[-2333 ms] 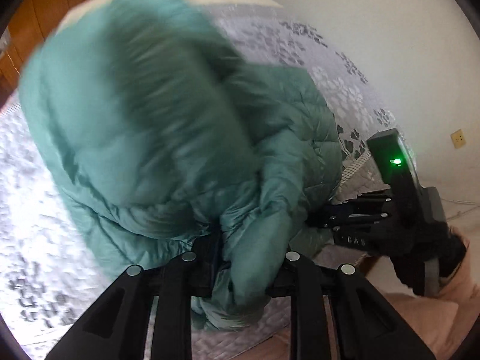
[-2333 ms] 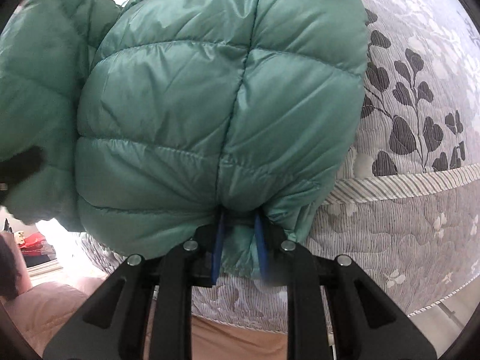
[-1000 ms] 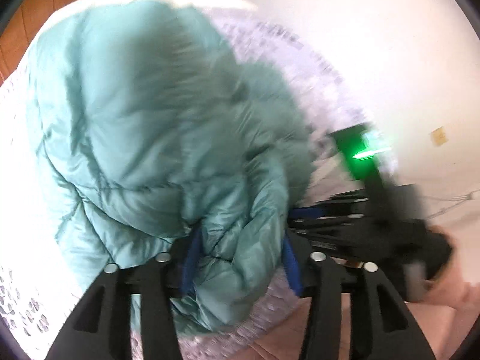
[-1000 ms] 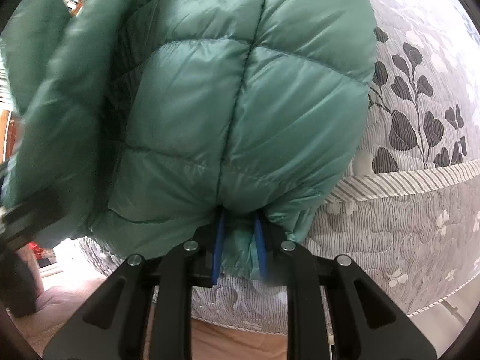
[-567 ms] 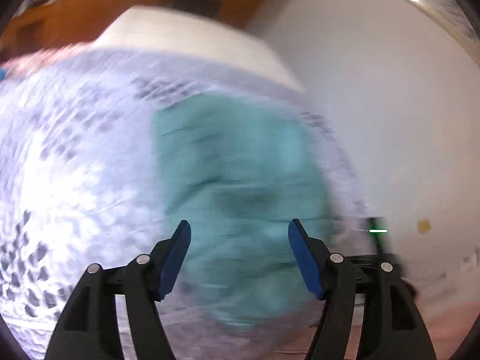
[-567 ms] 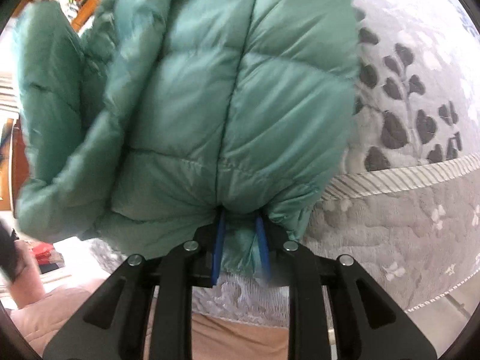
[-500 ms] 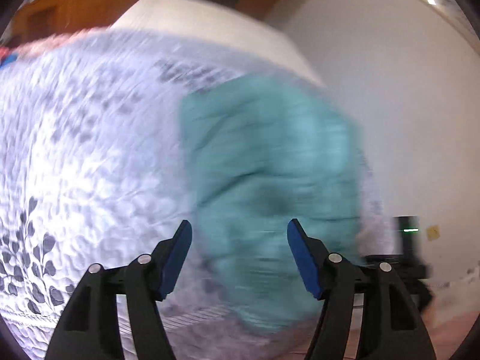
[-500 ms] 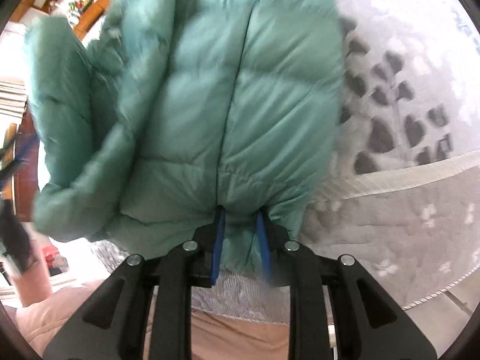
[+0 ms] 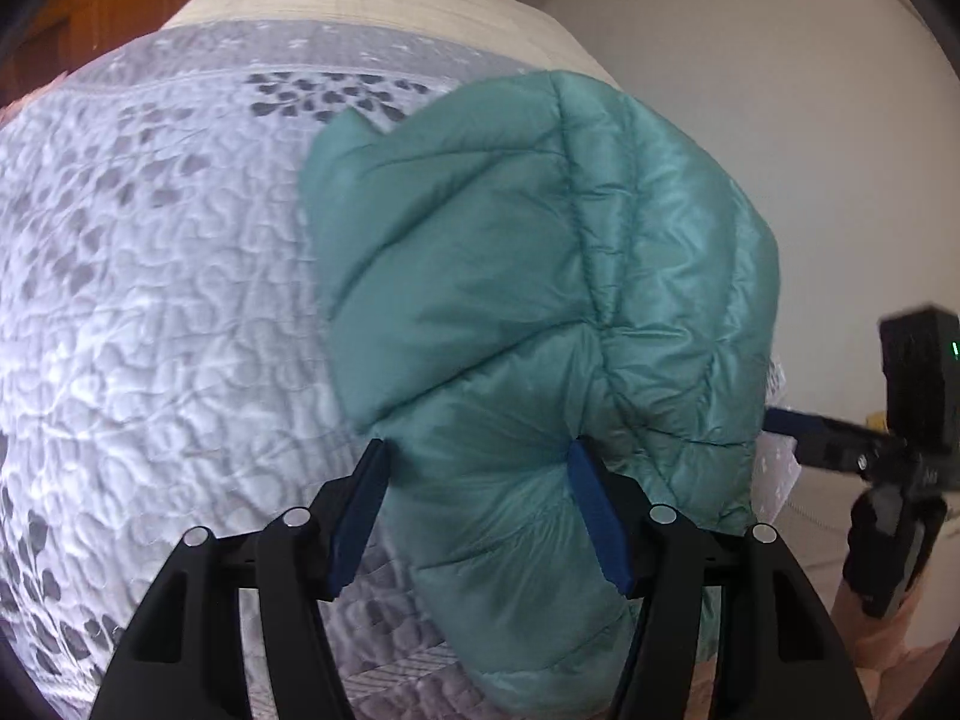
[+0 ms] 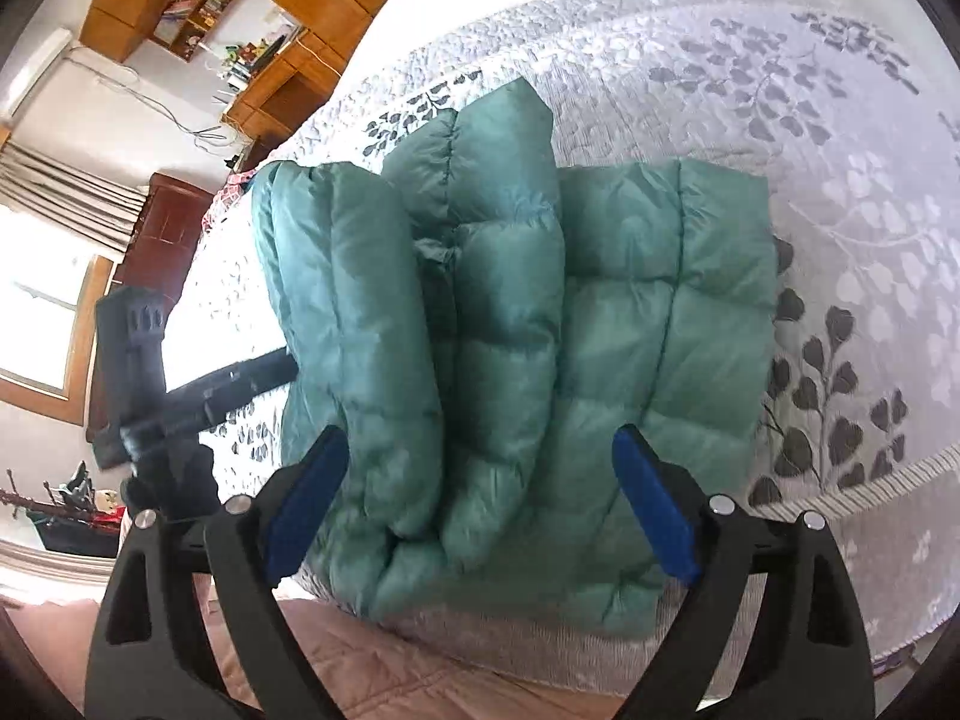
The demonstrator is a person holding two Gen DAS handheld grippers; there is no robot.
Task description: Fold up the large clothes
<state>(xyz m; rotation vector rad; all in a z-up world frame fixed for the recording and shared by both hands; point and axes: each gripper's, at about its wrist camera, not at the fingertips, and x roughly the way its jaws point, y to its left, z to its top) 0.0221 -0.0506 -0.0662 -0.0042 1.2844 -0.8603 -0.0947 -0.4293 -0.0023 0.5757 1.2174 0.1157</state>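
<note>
A teal quilted down jacket [image 9: 540, 270] lies folded in a thick bundle near the bed's front edge, its layers showing in the right wrist view [image 10: 630, 330]. My left gripper [image 9: 477, 450] stands low over its left end. One puffy fold sits between the blue pads, which are closing but are not clamped on it. My right gripper [image 10: 480, 438] hovers above the jacket's near edge with its jaws opening wide and nothing pressed between them. Each view shows the other gripper's black body [image 9: 912, 372] [image 10: 132, 348] beside the bundle.
The bed carries a white and grey quilted spread with leaf prints [image 9: 150, 300] [image 10: 840, 150], and its striped border [image 10: 870, 480] marks the front edge. The person's pink clothing [image 10: 360, 660] is just below that edge. Wooden cabinets [image 10: 240, 0] and a window [image 10: 36, 300] stand far left.
Both grippers have let go of the jacket, which now rests folded on the bed. The right gripper rose and opened wide. The left swung out to the side, then came back down over the bundle.
</note>
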